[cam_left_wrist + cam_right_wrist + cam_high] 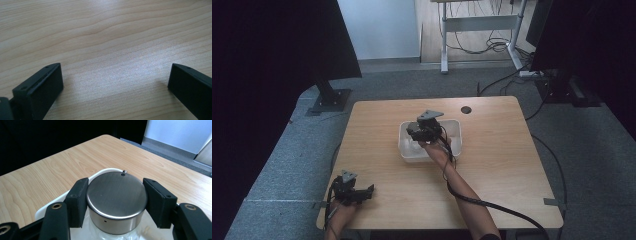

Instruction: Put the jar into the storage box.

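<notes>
A glass jar [100, 233] with a round brushed-steel lid [116, 195] stands in a white plastic tray [50, 205] near the middle of the wooden table [492, 150]. My right gripper [117, 187] has its two black jaws pressed against opposite sides of the lid. From above, the right gripper [416, 132] sits over the tray [454, 131] and hides the jar. My left gripper [367, 192] rests low at the table's front left corner. Its jaws stand wide apart over bare wood, with nothing between them [115, 77].
A dark round grommet hole [466, 109] lies behind the tray. The right gripper's cable [492, 205] trails across the front right of the table. Dark screens on stands [329, 97] flank the table, and a desk frame with loose cables [482, 45] stands beyond.
</notes>
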Available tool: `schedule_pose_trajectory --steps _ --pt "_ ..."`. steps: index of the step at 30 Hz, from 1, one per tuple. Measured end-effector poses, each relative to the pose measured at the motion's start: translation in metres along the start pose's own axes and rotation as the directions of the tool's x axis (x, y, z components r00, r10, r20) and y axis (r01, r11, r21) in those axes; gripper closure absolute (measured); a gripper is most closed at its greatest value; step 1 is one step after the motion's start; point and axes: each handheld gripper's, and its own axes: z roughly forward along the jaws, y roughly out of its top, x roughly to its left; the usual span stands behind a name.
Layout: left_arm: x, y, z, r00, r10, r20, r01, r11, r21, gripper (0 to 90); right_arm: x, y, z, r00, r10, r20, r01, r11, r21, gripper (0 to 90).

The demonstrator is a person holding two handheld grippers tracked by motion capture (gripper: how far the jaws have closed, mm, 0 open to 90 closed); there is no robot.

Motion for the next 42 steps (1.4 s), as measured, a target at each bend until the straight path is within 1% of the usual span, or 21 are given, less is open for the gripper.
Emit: schedule_pose_trajectory --steps 5,11,14,17,24,26,29,31,33,35,36,37,40,42 --pt "0.000 0.000 0.000 1.0000 -0.001 0.000 0.001 1.0000 -0.001 0.0 0.001 -0.002 0.007 1.0000 -0.007 -0.007 0.007 1.000 0.000 39.1" --pt "0.000 0.000 0.000 1.0000 0.001 0.001 -0.001 1.0000 0.001 0.0 -0.003 -0.008 0.012 0.9999 0.007 0.009 -0.007 1.000 0.009 39.1" --pt "0.000 0.000 0.000 1.0000 0.001 0.001 -0.001 1.0000 0.001 0.0 -0.006 -0.011 0.013 0.9999 0.014 0.001 -0.014 1.000 -0.005 39.0" --pt "0.000 0.000 0.000 1.0000 0.001 0.001 -0.001 1.0000 0.001 0.0 -0.005 -0.010 0.013 1.0000 0.002 -0.003 -0.002 1.000 -0.003 39.0" --pt "0.000 0.000 0.000 1.0000 0.001 0.001 -0.001 1.0000 0.001 0.0 -0.006 -0.010 0.013 1.0000 0.000 -0.006 0.000 1.000 0.003 37.6" --pt "0.000 0.000 0.000 1.0000 0.001 0.001 -0.001 1.0000 0.001 0.0 -0.006 -0.010 0.013 1.0000 -0.008 -0.004 0.008 1.000 0.001 29.9" --pt "0.000 0.000 0.000 1.0000 0.001 0.001 -0.001 1.0000 0.001 0.0 -0.008 -0.008 0.013 0.9983 -0.013 -0.056 0.013 1.000 0.007 15.2" --pt "0.000 0.000 0.000 1.0000 0.001 0.001 -0.001 1.0000 0.001 0.0 -0.008 -0.008 0.011 0.9978 -0.012 -0.065 0.012 1.000 0.000 9.5" --pt "0.000 0.000 0.000 1.0000 0.001 0.001 -0.001 1.0000 0.001 0.0 -0.008 -0.008 0.009 0.9985 -0.003 -0.054 0.003 1.000 0.009 7.7" --pt "0.000 0.000 0.000 1.0000 0.001 0.001 -0.001 1.0000 0.001 0.0 -0.009 -0.008 0.006 0.9980 0.002 -0.063 -0.001 1.000 0.017 7.7" --pt "0.000 0.000 0.000 1.0000 0.001 0.001 -0.001 1.0000 0.001 0.0 -0.009 -0.008 0.004 0.9982 0.000 -0.060 0.001 1.000 0.021 7.7" --pt "0.000 0.000 0.000 1.0000 0.001 0.001 -0.001 1.0000 0.001 0.0 -0.009 -0.008 0.003 0.9981 -0.007 -0.061 0.009 1.000 0.020 7.7" --pt "0.000 0.000 0.000 1.0000 0.001 0.001 -0.001 1.0000 0.001 0.0 -0.009 -0.007 -0.002 0.9975 -0.001 -0.070 0.003 1.000 0.024 7.4" --pt "0.000 0.000 0.000 1.0000 0.001 0.001 -0.001 1.0000 0.002 0.0 -0.008 -0.007 -0.005 0.9971 -0.005 -0.075 0.007 1.000 0.025 7.1"
